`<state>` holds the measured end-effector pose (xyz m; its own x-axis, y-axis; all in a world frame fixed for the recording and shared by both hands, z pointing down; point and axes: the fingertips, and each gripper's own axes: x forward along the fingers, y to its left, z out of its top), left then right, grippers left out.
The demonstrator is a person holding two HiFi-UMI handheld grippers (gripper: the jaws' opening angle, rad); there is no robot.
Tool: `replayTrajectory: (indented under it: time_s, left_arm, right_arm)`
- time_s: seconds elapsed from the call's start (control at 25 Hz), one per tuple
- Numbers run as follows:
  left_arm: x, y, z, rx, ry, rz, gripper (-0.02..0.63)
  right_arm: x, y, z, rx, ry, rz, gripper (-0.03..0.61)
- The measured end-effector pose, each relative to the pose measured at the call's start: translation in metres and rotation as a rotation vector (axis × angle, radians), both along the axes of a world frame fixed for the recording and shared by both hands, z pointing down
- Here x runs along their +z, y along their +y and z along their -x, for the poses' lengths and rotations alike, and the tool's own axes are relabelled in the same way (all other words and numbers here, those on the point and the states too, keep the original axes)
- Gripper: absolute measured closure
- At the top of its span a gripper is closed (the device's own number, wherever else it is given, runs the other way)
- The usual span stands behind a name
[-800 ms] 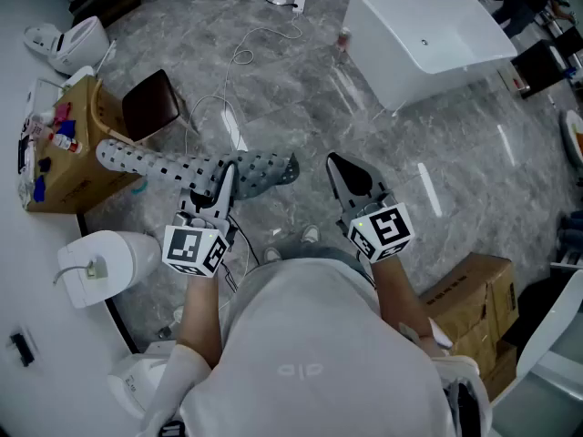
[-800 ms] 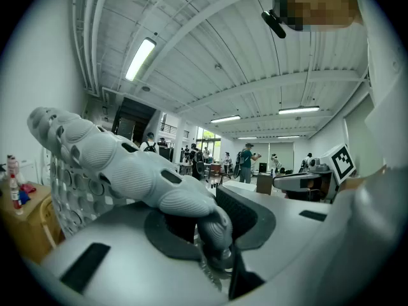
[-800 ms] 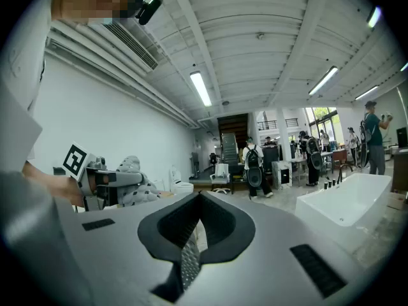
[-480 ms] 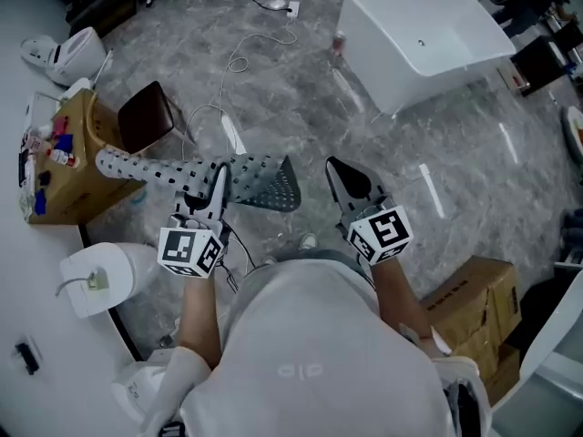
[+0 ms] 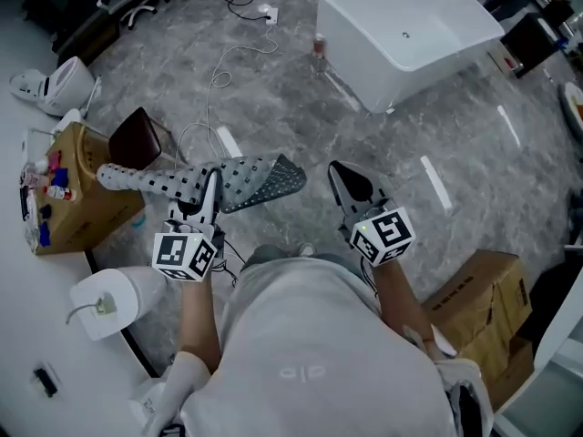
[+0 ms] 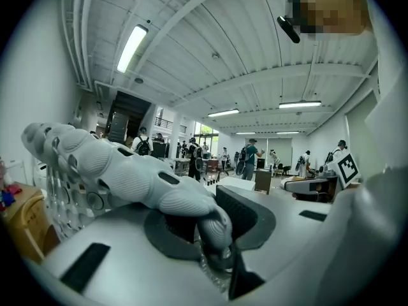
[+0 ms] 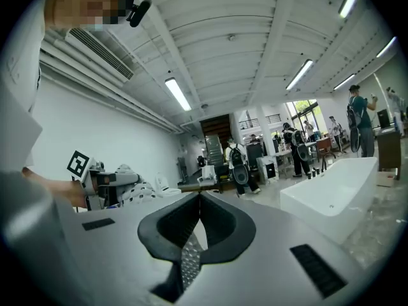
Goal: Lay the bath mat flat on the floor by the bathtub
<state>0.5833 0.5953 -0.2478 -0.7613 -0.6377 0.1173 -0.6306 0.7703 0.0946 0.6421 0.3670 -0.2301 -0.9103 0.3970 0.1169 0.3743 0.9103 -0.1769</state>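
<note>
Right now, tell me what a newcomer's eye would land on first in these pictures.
The grey perforated bath mat, half rolled, hangs in mid-air left of centre, pinched in the left tongs. Next comes the white bathtub, standing well away at the head view's top right on the grey marbled floor. The right tongs are shut and empty, beside the mat but apart from it.

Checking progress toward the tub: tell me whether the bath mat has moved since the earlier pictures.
Yes. The bath mat in the left gripper has shifted slightly toward the bathtub, its free end spreading wider.
</note>
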Motion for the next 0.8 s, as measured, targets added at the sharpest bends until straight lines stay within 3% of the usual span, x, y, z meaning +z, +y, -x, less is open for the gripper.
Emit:
replayTrajectory:
  time_s: [0.16, 0.4, 0.8]
  left_arm:
    - [0.007, -0.022, 0.023, 0.038, 0.008, 0.007, 0.521]
    - [0.030, -0.058, 0.086, 0.112, 0.031, 0.025, 0.520]
    - [0.057, -0.087, 0.256, 0.266, 0.117, 0.018, 0.520]
  right_arm:
    - [0.009, -0.023, 0.014, 0.044, 0.013, 0.007, 0.551]
    - [0.032, -0.054, 0.058, 0.120, 0.057, 0.006, 0.551]
    - [0.060, -0.062, 0.212, 0.226, 0.144, -0.027, 0.551]
